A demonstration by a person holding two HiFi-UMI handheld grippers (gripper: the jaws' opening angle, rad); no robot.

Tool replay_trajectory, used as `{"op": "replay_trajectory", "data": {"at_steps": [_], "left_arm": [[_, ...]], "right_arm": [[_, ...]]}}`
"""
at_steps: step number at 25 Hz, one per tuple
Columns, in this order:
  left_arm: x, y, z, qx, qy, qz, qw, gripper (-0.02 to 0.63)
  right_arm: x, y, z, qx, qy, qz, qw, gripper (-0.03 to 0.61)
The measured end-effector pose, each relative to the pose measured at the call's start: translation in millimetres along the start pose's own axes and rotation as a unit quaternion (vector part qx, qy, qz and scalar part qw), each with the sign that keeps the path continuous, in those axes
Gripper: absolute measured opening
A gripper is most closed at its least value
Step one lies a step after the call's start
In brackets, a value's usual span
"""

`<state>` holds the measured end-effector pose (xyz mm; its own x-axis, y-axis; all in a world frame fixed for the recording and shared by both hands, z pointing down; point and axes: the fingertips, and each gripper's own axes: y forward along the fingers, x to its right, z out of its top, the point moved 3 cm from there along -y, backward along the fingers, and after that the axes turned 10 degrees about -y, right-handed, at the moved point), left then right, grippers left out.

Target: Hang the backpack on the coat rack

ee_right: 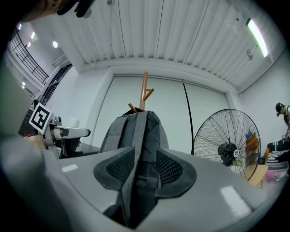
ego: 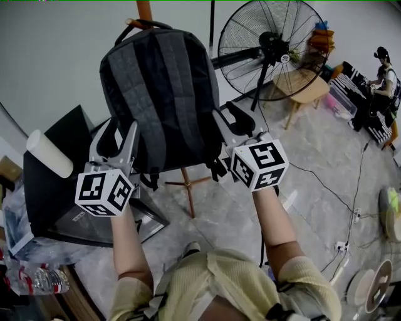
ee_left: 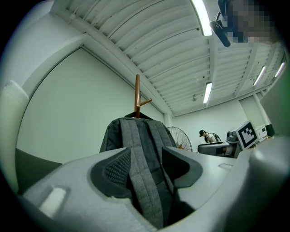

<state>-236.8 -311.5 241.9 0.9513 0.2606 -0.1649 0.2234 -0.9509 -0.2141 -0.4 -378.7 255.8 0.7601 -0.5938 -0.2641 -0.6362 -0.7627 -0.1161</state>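
A dark grey backpack (ego: 160, 94) hangs upright, with its top handle at a peg of the wooden coat rack (ego: 145, 9). My left gripper (ego: 118, 135) is at its lower left side. In the left gripper view one grey shoulder strap (ee_left: 142, 181) runs between the jaws of the left gripper (ee_left: 145, 167), close to the left pad, with a dark gap at the right pad. My right gripper (ego: 241, 125) is at the lower right side. In the right gripper view the right gripper (ee_right: 145, 165) has its pads closed against the other strap (ee_right: 131, 163). The rack's pole (ee_right: 145, 90) rises behind the bag.
A large standing fan (ego: 276, 47) and a wooden stool (ego: 307, 88) stand at the right behind the rack. A black table (ego: 56, 188) with a white roll (ego: 49, 153) is at the left. A person (ego: 382, 78) sits far right. Cables cross the floor.
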Motion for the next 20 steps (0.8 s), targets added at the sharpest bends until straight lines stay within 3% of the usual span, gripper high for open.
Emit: {"op": "replay_trajectory", "data": {"at_steps": [13, 20], "left_arm": [[12, -27, -9, -0.016, -0.016, 0.004, 0.9997, 0.186], [21, -43, -18, -0.014, -0.046, 0.006, 0.9988, 0.181]], "right_arm": [[-13, -22, 5, 0.012, 0.009, -0.005, 1.000, 0.091], [-24, -28, 1, 0.013, 0.001, -0.005, 1.000, 0.052]]}}
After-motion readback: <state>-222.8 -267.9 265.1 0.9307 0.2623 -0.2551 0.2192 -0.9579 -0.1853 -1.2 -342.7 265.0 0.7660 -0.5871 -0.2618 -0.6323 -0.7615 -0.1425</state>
